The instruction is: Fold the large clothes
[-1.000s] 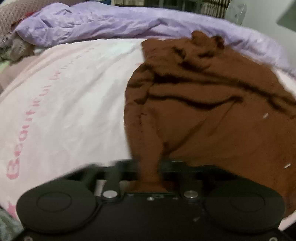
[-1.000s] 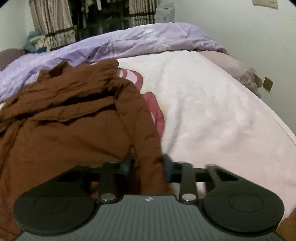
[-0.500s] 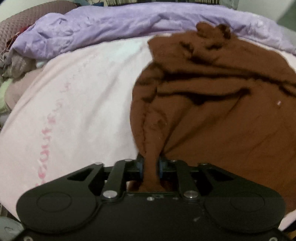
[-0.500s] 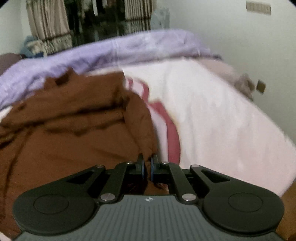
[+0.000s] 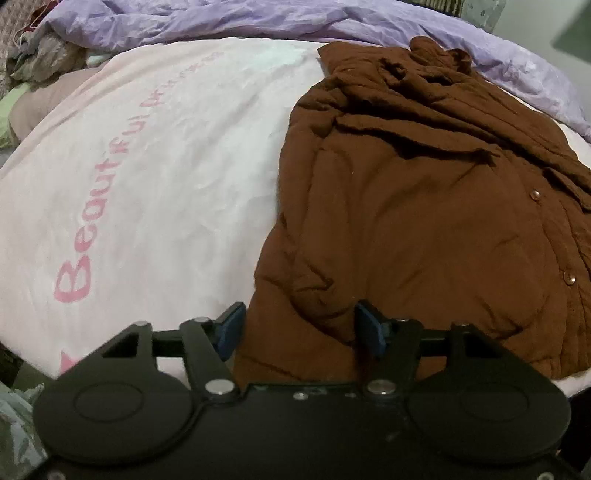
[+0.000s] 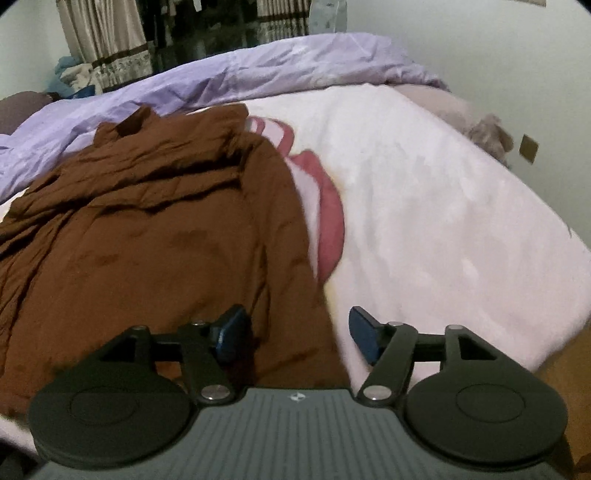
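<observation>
Lying spread and rumpled on the bed, the brown jacket [image 5: 424, 206] has its collar end bunched toward the far side, against the purple duvet [image 5: 258, 18], and its hem at the near edge; 2 metal snap buttons [image 5: 534, 193] show along its placket in the left wrist view. In that view the left gripper [image 5: 300, 326] sits at the hem's left corner with its blue-padded fingers [image 5: 231, 328] wide apart, the brown fabric lying loose between them and clamped by neither; the left finger is over the jacket's left edge, beside the sheet. In the right wrist view the right gripper [image 6: 297, 330] sits at the hem's other corner, its fingers [image 6: 364, 334] likewise spread apart: the left one is over the cloth, the right one over the pale bedding, and the jacket's right edge runs between them. The jacket [image 6: 147, 236] rests on a pale pink sheet [image 5: 147, 166] printed with pink lettering [image 5: 79, 262] to its left and a red-pink shape [image 6: 328, 221] to its right. Beyond the duvet [image 6: 258, 70] hang patterned curtains [image 6: 107, 44], and a white wall [image 6: 498, 55] with a small plate [image 6: 529, 148] stands on the right.
</observation>
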`<state>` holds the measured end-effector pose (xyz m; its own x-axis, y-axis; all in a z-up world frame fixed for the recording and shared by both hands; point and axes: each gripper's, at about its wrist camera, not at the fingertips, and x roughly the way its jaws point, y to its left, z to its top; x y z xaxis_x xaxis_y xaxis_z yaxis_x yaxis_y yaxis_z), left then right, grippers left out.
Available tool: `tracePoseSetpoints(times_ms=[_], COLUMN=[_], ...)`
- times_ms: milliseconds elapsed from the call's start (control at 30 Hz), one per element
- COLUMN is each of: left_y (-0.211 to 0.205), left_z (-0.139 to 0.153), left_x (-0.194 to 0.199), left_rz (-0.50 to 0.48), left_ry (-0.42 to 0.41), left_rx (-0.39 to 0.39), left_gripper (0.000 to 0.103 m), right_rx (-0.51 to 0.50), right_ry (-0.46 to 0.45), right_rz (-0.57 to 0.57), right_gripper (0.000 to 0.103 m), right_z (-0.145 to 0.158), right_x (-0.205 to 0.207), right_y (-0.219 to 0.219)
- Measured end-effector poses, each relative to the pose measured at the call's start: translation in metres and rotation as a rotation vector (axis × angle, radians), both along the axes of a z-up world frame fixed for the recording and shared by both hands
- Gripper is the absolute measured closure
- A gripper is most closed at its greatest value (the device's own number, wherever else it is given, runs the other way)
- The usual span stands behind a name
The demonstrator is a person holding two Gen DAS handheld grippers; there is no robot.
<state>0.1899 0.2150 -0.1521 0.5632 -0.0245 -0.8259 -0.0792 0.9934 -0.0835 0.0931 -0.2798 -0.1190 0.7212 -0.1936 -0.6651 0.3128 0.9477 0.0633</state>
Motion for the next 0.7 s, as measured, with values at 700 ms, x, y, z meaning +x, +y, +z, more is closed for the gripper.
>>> tracePoseSetpoints(times_ms=[700], left_y=[0.001], left_z=[-0.003], left_x=[0.0], left_rz=[0.047], left_ry=[0.0], left_rx=[0.008], left_gripper=[0.021], right_rx=[0.003], right_ry=[0.061], right_rz=[0.019], right_gripper=[0.031], right_z=[-0.005], right_x=[0.001], right_y=[0.004])
